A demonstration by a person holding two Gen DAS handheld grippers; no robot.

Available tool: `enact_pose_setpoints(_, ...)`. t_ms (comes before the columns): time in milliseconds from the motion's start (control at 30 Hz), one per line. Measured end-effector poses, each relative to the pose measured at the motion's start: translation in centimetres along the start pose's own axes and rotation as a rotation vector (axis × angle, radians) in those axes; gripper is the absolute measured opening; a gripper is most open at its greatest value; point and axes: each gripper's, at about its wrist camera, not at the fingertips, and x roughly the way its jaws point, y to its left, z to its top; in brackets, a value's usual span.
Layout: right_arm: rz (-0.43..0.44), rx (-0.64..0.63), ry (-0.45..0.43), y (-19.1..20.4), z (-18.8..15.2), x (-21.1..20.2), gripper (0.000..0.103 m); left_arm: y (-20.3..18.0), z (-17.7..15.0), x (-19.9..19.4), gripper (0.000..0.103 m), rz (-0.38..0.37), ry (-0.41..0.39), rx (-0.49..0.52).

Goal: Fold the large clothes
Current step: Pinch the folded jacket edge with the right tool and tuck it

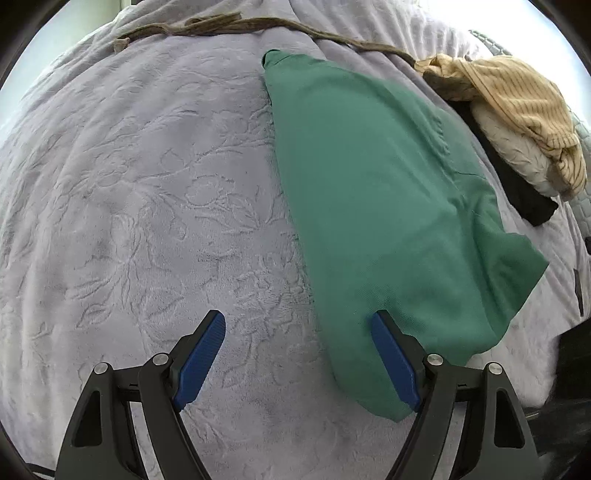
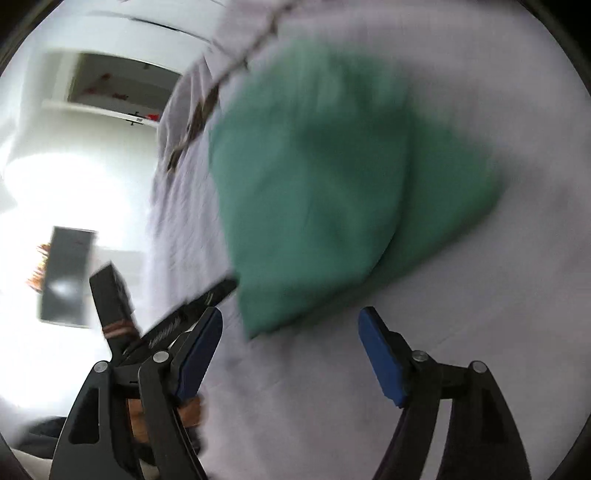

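Your left gripper (image 1: 298, 326), black-framed with blue ribbed pads, has its jaws spread wide and grips nothing. Its right-hand pad (image 1: 393, 363) sits over the near end of the folded green garment (image 1: 373, 192). Your right gripper (image 2: 290, 321) is likewise spread wide and bare between the pads, its view motion-blurred.

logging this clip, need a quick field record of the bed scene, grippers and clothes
surface: pale lilac embossed floral blanket
main garment: green cotton garment, folded into a long shape, lying flat on the blanket
left gripper: open, empty, its right finger over the garment's near edge
right gripper: open, empty, near the garment's near corner; view blurred
other clothes: mustard striped knit top heaped on a white quilted piece and a black cloth, beyond the green garment
also: thin brown fabric strip along the far blanket
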Motion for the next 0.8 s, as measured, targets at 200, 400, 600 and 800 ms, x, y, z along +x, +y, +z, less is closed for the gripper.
enact_pose_setpoints(200,-0.221,-0.378,-0.108,4.6,4.8,-0.7,0.079,0.0,-0.4,-0.3,0.082,0.007,0.009,-0.003)
enact_pose_setpoints(400,-0.383,-0.428,0.036,5.1,6.8,3.3,0.005,-1.2,-0.4,-1.0,0.082,0.016,0.002,0.034)
enact_pose_setpoints(600,-0.282,-0.038,0.161,-5.2,6.8,4.8,0.005,-1.8,-0.9,-0.3,0.083,0.022,-0.004,0.070)
enact_pose_setpoints(800,-0.241,0.025,0.157,-6.7,6.7,4.8,0.004,-1.5,-1.6,0.6,0.092,0.021,0.011,0.077)
